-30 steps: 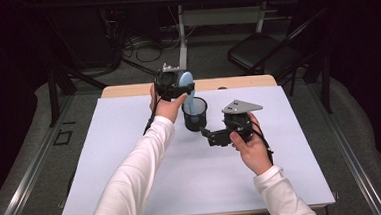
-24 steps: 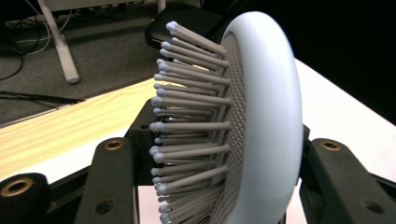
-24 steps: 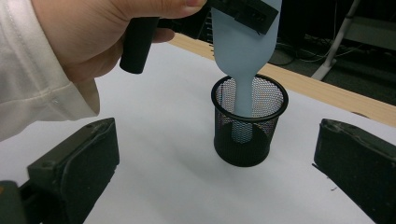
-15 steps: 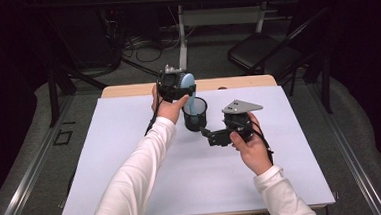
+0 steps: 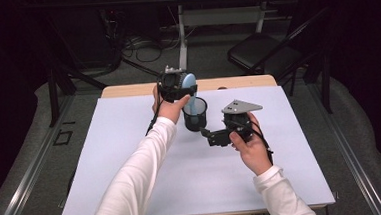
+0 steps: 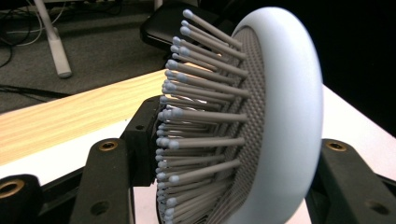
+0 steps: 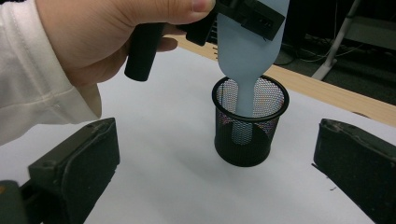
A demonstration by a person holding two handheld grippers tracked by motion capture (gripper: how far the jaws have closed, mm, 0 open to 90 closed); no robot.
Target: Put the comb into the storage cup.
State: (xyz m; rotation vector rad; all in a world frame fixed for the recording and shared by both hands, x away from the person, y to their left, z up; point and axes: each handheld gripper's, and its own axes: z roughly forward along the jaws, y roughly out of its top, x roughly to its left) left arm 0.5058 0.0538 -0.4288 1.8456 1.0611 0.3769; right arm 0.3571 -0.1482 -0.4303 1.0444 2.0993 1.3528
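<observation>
While the pale blue plastic paddle hairbrush (image 7: 250, 51) stands handle-down inside the small black wire-mesh cup (image 7: 250, 122), the biggest risk is a tip-over: the cup looks light and the brush's wide head rises well above its rim, so a quick release could lever the cup over onto the white table sheet (image 5: 131, 156). A smaller risk is that the head snags on a jaw as it comes free and drags the cup sideways. The left gripper (image 5: 176, 84) holds the brush by its head, one jaw against the bristles and one against the smooth back; its jaws have just been opening slightly, yet the head sits between them and looks gripped. The right gripper (image 5: 206, 134) lies low just beside the cup, jaws spread wide and empty, so nothing braces the cup. Up close, the brush shows a rounded pale rim, a grey dimpled cushion and rows of grey bristles (image 6: 205, 116) with blue ball tips.
</observation>
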